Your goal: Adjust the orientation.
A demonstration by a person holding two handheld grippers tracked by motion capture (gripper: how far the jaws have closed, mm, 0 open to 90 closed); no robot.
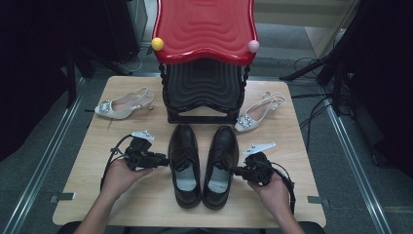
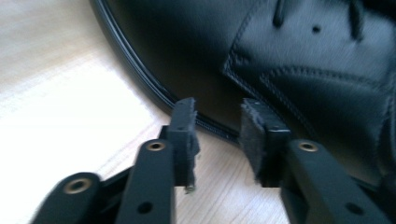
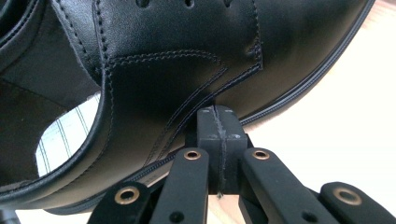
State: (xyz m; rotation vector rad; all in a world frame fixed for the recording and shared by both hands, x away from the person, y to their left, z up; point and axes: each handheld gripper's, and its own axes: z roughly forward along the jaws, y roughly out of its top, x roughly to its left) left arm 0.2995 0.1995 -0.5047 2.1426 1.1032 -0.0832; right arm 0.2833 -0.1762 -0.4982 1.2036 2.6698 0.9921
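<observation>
Two black leather lace-up shoes stand side by side mid-table, toes pointing away: the left shoe and the right shoe. My left gripper is at the left shoe's outer side. In the left gripper view its jaws stand open with a gap between the pads, tips at the sole edge of the shoe. My right gripper is at the right shoe's outer side. Its pads are pressed together, shut on nothing, with the tips against the shoe's side just above the sole.
A red-topped stand over a black shelf rises at the table's far middle, with a yellow ball and a pink ball on its corners. Pale heeled sandals lie left and right of it. Bare wooden tabletop lies in front.
</observation>
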